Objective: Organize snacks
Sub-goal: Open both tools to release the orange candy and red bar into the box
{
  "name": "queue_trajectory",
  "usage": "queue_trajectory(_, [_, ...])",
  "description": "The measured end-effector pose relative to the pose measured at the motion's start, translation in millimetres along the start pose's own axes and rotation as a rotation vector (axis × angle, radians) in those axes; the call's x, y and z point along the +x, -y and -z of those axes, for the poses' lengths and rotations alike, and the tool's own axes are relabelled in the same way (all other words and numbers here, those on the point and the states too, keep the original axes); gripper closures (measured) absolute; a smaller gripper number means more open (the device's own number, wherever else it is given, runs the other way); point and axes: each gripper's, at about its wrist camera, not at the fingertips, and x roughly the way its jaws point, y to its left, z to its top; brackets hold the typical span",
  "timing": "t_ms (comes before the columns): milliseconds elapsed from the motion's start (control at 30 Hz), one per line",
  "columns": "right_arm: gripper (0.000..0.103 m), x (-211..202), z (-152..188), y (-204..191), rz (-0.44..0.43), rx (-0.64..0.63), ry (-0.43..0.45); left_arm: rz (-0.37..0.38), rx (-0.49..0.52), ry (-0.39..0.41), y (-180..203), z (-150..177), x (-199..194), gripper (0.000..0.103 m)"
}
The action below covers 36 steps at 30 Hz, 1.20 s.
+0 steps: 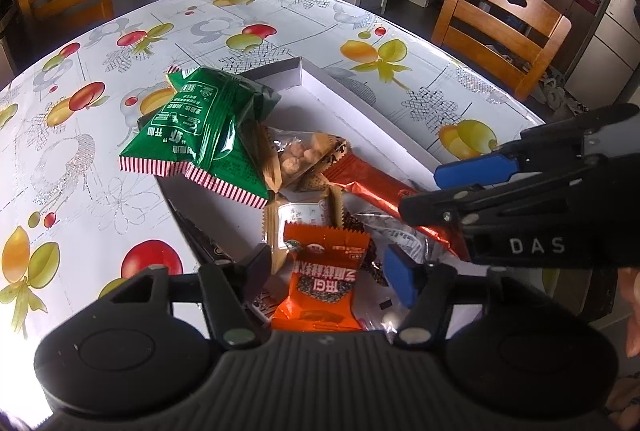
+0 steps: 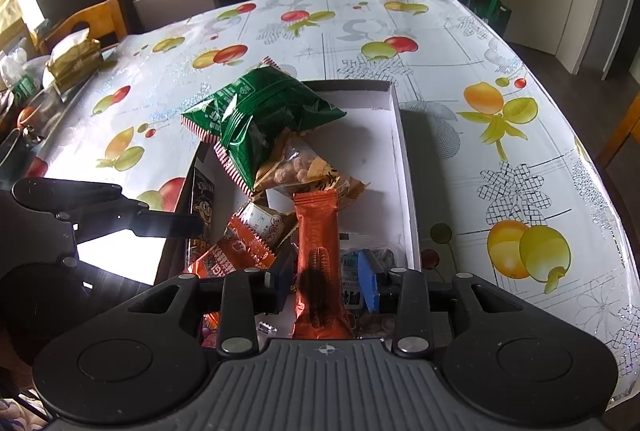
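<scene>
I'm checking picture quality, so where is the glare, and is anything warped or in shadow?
Left wrist view: the tablecloth is washed out at left and the table edge bows from the fisheye. Right wrist view: bright glare beside the left gripper, and the orange bar carries a dark shadow.

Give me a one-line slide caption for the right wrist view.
Right gripper open around a long orange-brown snack bar in a white cardboard box of mixed snack packets.

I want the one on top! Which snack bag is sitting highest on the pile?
The green bag with red-striped edges. It lies on top of the brown and orange packets and hangs over the white box's edge.
</scene>
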Motion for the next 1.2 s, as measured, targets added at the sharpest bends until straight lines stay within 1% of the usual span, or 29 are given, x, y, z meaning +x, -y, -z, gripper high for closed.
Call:
queue_trajectory(67, [0.065,-2,-1,0,0.003,0.004,0.010,-0.001,0.000,0.005,0,0,-1,0.032])
queue_trajectory(167, [0.063,-4,-2,1,0.006,0.009,0.023,0.001,0.006,0.013,0,0,-2,0.021])
queue_trajectory(200, [0.063,-4,-3,1,0.006,0.011,0.027,0.000,0.009,0.020,0,0,-3,0.019])
queue_trajectory(467, [0.061,-7,-7,-1,-0.001,0.012,0.050,-0.016,0.020,0.043,-1,2,-10,0.019])
queue_trajectory(767, [0.047,-13,-12,-6,-0.002,0.005,0.082,-0.034,0.059,0.076,2,3,-24,0.019])
queue_trajectory(833, [0.042,-15,-12,-7,0.000,0.002,0.087,-0.040,0.057,0.080,1,4,-27,0.019])
queue_trajectory(1067, [0.038,-19,-12,-10,-0.002,0.002,0.096,-0.051,0.048,0.085,-3,6,-33,0.019])
queue_trajectory(1200, [0.032,-21,-12,-11,0.007,0.001,0.105,-0.052,0.046,0.086,-4,7,-34,0.019])
